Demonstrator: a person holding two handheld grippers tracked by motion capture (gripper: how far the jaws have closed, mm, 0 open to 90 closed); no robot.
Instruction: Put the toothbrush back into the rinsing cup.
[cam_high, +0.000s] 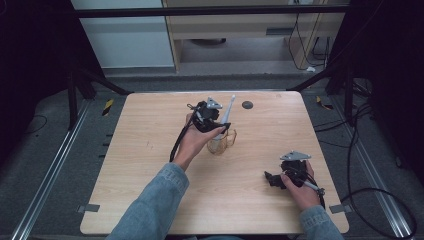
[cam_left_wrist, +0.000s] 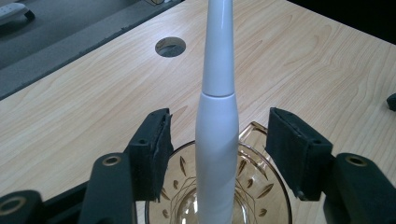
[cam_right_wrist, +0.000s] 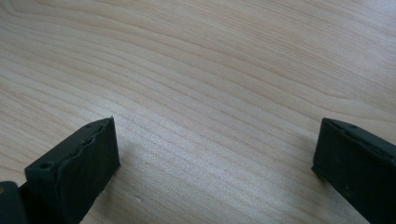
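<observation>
A white tapered handle (cam_high: 228, 111), shaped like an electric toothbrush body, stands leaning in an amber patterned glass cup (cam_high: 224, 144) near the middle of the wooden table (cam_high: 150, 165). My left gripper (cam_high: 220, 129) is at the cup. In the left gripper view its jaws stand open on either side of the white handle (cam_left_wrist: 217, 93), just above the cup's rim (cam_left_wrist: 261, 186), with a gap on both sides. My right gripper (cam_high: 269, 178) rests low near the front right of the table. Its jaws (cam_right_wrist: 217, 140) are open over bare wood.
A round dark hole (cam_high: 247, 104) sits in the tabletop behind the cup, also seen in the left gripper view (cam_left_wrist: 170, 46). Black frame legs and cables flank the table on the grey floor. A pale cabinet stands beyond the far edge.
</observation>
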